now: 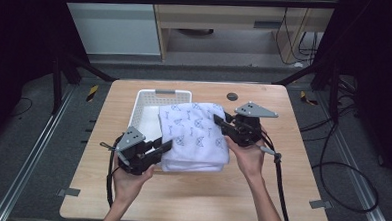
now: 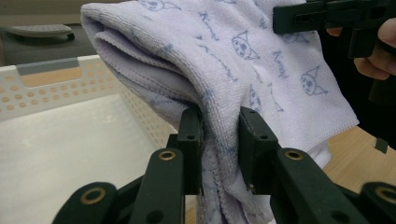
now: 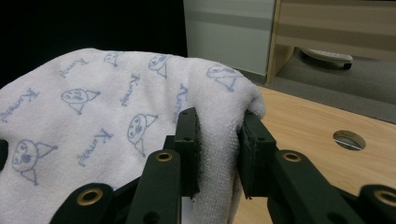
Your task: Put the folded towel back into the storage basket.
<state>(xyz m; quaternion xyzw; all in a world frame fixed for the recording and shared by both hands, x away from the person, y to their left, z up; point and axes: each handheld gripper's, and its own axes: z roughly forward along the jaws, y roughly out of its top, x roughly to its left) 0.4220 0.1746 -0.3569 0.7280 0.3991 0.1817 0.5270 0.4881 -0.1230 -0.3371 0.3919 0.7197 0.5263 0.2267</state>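
A folded white towel (image 1: 195, 135) with a blue cartoon print hangs lifted between my two grippers, partly over a white perforated basket (image 1: 145, 102). My left gripper (image 1: 166, 147) is shut on the towel's near left edge; in the left gripper view the cloth (image 2: 224, 70) bunches between the jaws at my left gripper (image 2: 219, 149). At the far right corner my right gripper (image 1: 222, 122) is shut on the towel, and in the right gripper view thick folds (image 3: 93, 121) are pinched at my right gripper (image 3: 219, 154).
The wooden table (image 1: 195, 195) has a round cable hole (image 1: 232, 96) behind the towel. Black cables (image 1: 281, 179) trail from the grippers toward the near edge. Dark frame posts and floor cables surround the table.
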